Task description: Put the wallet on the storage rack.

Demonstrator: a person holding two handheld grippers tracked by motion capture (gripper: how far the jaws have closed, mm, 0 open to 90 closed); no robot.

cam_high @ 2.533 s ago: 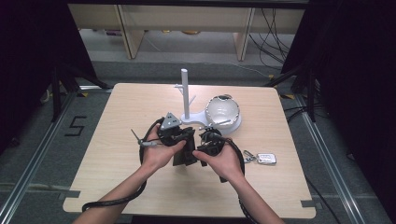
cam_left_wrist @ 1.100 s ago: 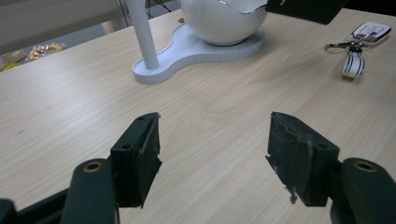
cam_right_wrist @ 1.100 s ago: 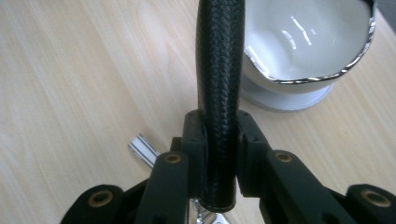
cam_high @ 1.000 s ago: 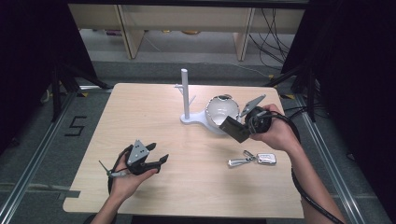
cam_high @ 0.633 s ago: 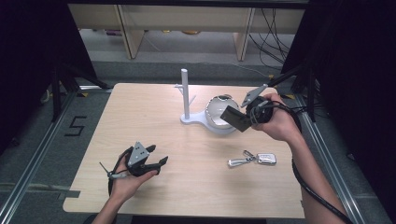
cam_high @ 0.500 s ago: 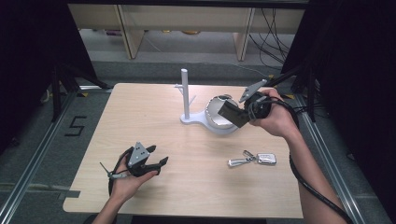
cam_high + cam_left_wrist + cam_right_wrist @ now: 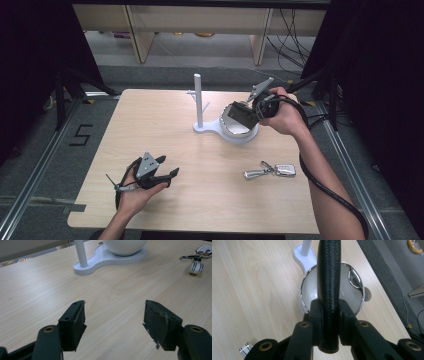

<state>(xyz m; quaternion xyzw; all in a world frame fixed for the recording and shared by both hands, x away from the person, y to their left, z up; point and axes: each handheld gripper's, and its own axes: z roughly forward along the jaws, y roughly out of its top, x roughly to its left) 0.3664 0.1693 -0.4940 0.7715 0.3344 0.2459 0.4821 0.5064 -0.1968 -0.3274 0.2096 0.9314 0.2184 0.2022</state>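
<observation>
My right gripper (image 7: 329, 308) is shut on a black textured leather wallet (image 7: 329, 277), gripped edge-on near its lower end. It holds the wallet (image 7: 239, 115) tilted just over a white bowl (image 7: 241, 134) with a shiny rim (image 7: 305, 290), which sits on a white stand with an upright post (image 7: 198, 100). The wallet hides part of the bowl's inside. My left gripper (image 7: 169, 167) rests in the hand near the table's front left, its jaws wide open over bare wood (image 7: 115, 312).
A bunch of keys with a fob (image 7: 272, 170) lies on the table in front of the bowl, also seen at the far right as the keys (image 7: 197, 258). The stand's base (image 7: 100, 261) lies ahead of the left gripper. Dark floor and shelving surround the wooden table (image 7: 150, 125).
Earlier both hands met at the table's middle around the wallet. Since then the right hand has carried it back and left, from beside the bowl to over it. The left hand stays still.
</observation>
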